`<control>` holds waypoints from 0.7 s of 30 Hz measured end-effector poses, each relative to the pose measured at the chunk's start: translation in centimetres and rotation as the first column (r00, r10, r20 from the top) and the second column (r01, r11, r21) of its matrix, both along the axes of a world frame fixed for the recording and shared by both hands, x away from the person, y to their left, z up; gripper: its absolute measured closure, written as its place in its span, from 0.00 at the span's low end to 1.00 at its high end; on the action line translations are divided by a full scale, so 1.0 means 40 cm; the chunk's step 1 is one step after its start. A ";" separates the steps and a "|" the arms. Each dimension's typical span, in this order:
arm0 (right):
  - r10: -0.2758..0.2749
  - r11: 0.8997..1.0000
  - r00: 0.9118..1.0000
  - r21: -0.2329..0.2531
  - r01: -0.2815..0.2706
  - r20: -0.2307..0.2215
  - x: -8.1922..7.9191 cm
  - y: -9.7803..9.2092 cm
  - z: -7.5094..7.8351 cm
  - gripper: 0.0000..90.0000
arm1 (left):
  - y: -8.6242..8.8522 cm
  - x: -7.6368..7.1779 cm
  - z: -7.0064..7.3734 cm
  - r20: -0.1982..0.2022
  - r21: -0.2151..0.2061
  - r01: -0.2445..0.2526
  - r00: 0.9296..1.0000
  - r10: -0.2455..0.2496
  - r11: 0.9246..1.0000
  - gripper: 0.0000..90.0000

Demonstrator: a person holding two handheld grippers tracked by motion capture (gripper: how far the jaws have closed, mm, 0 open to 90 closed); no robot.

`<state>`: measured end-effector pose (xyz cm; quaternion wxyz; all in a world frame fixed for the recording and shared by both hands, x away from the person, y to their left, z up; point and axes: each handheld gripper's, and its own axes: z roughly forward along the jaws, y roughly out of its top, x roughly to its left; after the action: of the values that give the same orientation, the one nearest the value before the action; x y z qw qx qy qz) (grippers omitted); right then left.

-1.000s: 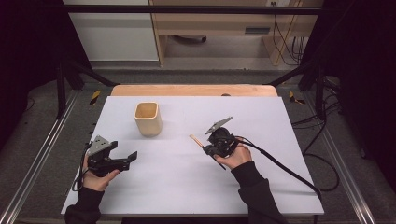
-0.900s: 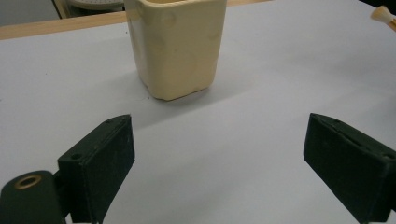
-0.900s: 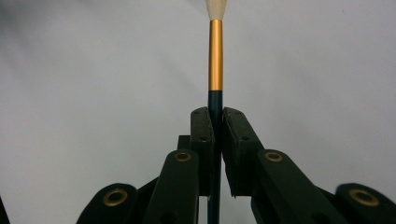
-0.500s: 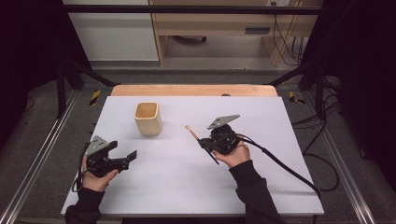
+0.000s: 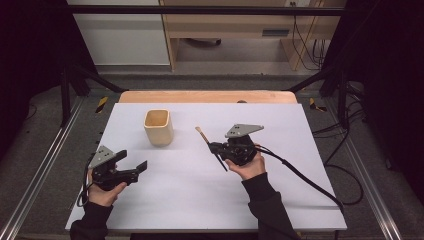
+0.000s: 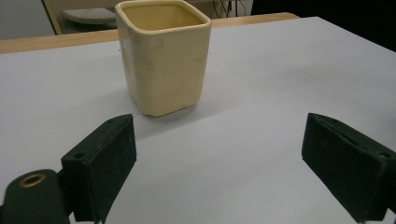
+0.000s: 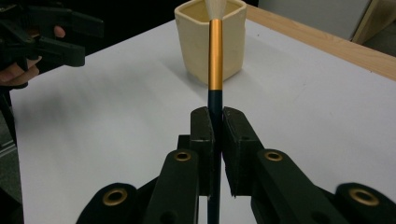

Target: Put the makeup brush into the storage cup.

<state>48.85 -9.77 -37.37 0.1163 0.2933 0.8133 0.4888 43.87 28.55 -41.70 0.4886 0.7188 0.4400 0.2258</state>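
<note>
A cream square cup [image 5: 159, 127] [image 6: 163, 58] [image 7: 211, 42] stands upright on the white table top [image 5: 200, 195]. My right gripper [image 5: 214, 148] [image 7: 214, 116] is shut on a brush [image 5: 210, 146] [image 7: 215, 56] with a dark handle, a gold ferrule and a pale tip. The brush is lifted off the table, right of the cup, tip pointing toward the cup. My left gripper [image 5: 136, 167] [image 6: 219, 172] stands open and empty at the near left, aimed at the cup from a short distance.
The white sheet covers a wooden table whose bare far edge [image 5: 207, 96] shows. Metal frame rails [image 5: 40, 170] run along both sides. A black cable [image 5: 305, 180] trails right from my right gripper across the table.
My right gripper has lifted and swung the brush leftward toward the cup, turning its tip up. The left gripper has stayed in place.
</note>
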 end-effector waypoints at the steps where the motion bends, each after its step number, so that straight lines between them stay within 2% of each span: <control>1: -0.001 1.000 1.000 0.014 0.000 0.009 0.000 0.000 0.001 0.92 | 0.000 0.000 0.001 0.001 -0.003 0.000 1.000 0.000 1.000 0.11; 13: -0.004 0.996 0.998 0.086 -0.001 0.057 -0.015 0.001 0.007 0.92 | -0.010 -0.011 0.015 0.021 -0.031 0.012 1.000 -0.011 0.999 0.11; 21: -0.008 0.994 0.997 0.107 0.000 0.075 -0.019 0.000 0.010 0.92 | -0.018 -0.017 0.028 0.036 -0.053 0.025 0.999 -0.023 0.998 0.11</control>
<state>48.08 -9.75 -36.97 0.1320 0.2819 0.7806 0.5420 43.19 27.83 -40.56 0.5179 0.7068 0.4284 0.2208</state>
